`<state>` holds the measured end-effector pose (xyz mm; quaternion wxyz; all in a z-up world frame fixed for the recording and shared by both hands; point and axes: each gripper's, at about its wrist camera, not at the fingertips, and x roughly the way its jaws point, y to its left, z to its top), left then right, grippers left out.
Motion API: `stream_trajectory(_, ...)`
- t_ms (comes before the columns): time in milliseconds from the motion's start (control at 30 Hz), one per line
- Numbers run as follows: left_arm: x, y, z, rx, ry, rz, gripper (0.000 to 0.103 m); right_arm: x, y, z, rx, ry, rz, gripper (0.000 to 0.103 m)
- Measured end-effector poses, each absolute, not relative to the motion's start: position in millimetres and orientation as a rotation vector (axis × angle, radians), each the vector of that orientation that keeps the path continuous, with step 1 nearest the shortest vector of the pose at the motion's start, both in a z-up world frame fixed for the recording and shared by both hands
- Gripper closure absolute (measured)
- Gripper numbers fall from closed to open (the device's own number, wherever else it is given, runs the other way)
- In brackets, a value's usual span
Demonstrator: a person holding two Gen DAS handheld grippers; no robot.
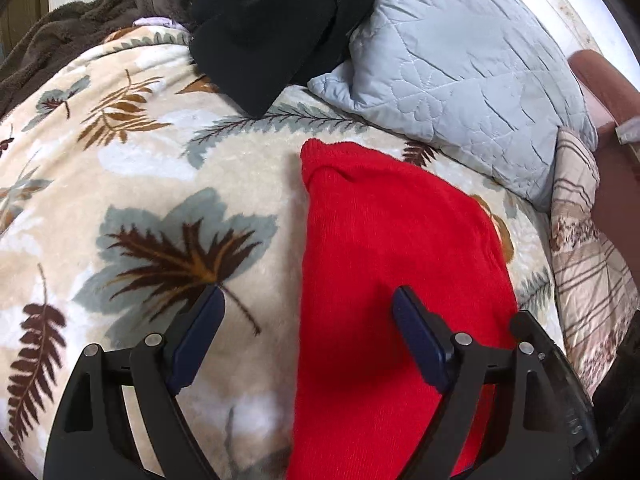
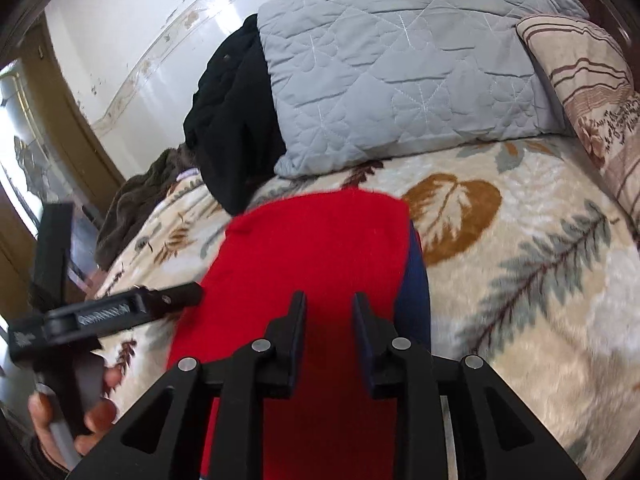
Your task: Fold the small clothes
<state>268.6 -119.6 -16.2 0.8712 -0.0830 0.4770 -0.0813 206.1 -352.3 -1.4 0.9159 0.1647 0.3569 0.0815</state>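
Between the black arms and navy pads of our left gripper (image 1: 306,304) lies a plain red knit garment (image 1: 384,248); to its left the blanket (image 1: 160,184) is cream with grey-blue, brown and ochre leaves and ferns. Ahead of it sit a solid black garment (image 1: 264,36) and a pale grey quilted pillow (image 1: 460,64). Beside our right gripper (image 2: 329,304), a navy edge shows under the red. Far right, a beige cushion (image 2: 588,76) carries brown stripes.
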Motion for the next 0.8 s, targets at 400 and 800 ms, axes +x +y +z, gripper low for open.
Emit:
stream_trajectory(400, 235, -110, -13, -0.141, 1.001, -0.203, 0.016, 179, -361, 4, 0.315, 0.798, 0.135, 0.076)
stream_trajectory(800, 230, -89, -46, -0.267, 1.131, -0.280, 0.016, 161, -396, -15, 0.472, 0.841, 0.022, 0.051)
